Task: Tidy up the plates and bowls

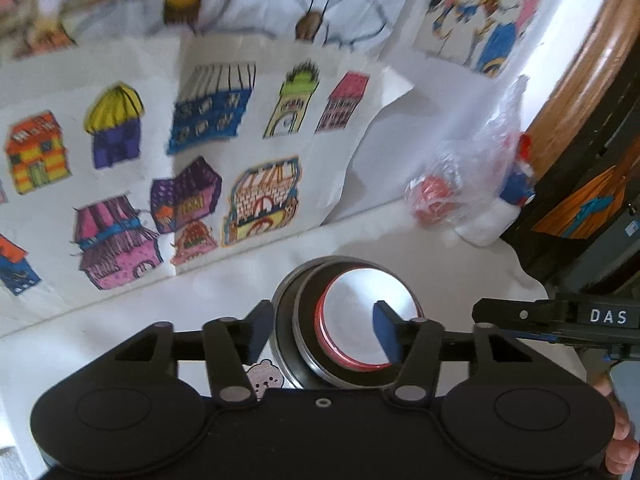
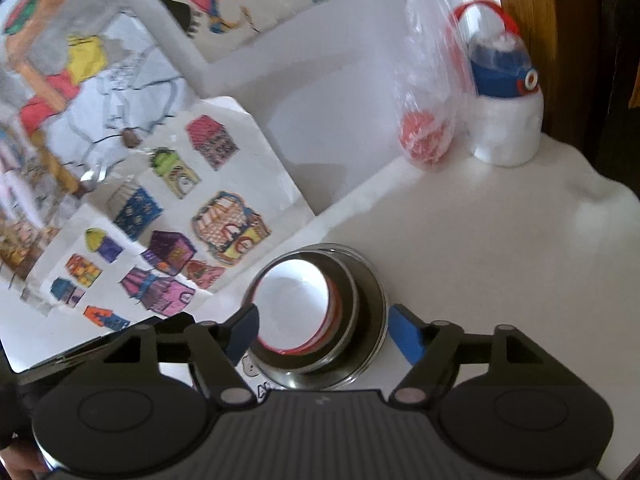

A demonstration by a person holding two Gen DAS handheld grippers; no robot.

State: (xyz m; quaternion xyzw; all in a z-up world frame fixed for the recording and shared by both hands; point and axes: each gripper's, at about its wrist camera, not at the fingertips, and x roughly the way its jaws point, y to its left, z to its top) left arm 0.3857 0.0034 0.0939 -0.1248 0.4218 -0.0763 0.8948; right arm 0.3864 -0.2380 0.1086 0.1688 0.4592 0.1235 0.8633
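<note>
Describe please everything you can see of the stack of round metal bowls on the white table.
The stack of shiny steel bowls stands upright on the white table, nested one inside another. The outer bowls look like polished metal; the innermost has a red rim and a pale, bright inside. It sits near the sheet of coloured house drawings. Neither gripper's blue pads press on it; nothing visibly lies inside.
</note>
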